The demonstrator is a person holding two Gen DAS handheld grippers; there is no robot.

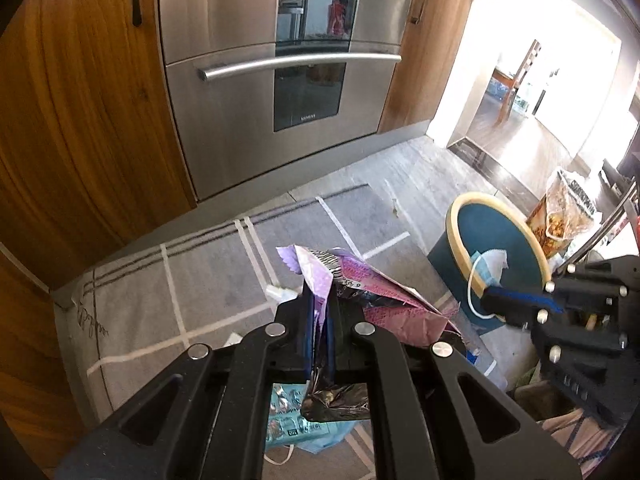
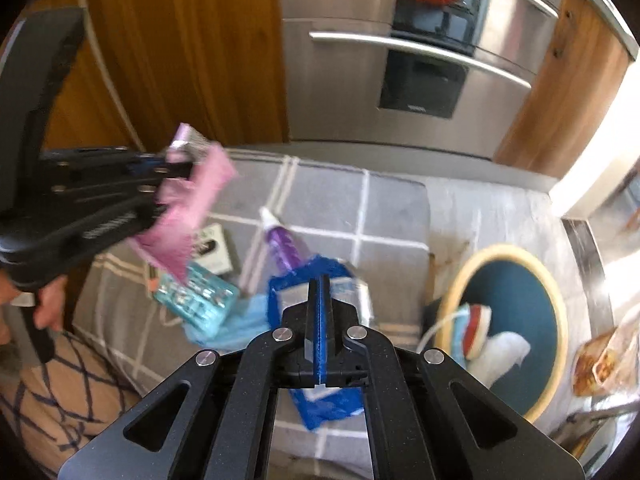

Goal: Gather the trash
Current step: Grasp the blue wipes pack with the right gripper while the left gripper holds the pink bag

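My left gripper [image 1: 320, 300] is shut on a crumpled pink and purple wrapper [image 1: 384, 292], held up above the grey checked rug [image 1: 152, 296]. In the right wrist view that left gripper [image 2: 176, 168] shows at the left with the pink wrapper [image 2: 192, 216] hanging from it. My right gripper [image 2: 321, 280] is shut, pad against pad, with nothing between. It hangs over a blue packet [image 2: 320, 404] lying on the rug. To its right stands a teal bin with a cream rim [image 2: 560, 344] holding a face mask [image 2: 464, 320] and white scraps. In the left wrist view the right gripper [image 1: 490, 300] hovers at the bin's rim [image 1: 456, 240].
More litter lies on the rug: a purple tube [image 2: 280, 244], a teal blister pack [image 2: 196, 296], a light blue mask [image 2: 244, 324], a small card [image 2: 212, 248]. A snack bag [image 1: 560, 216] stands beyond the bin. A steel oven [image 1: 280, 60] and wooden cabinets [image 1: 80, 120] close off the far side. A person's hand [image 2: 48, 304] and checked trouser leg [image 2: 60, 400] show at lower left.
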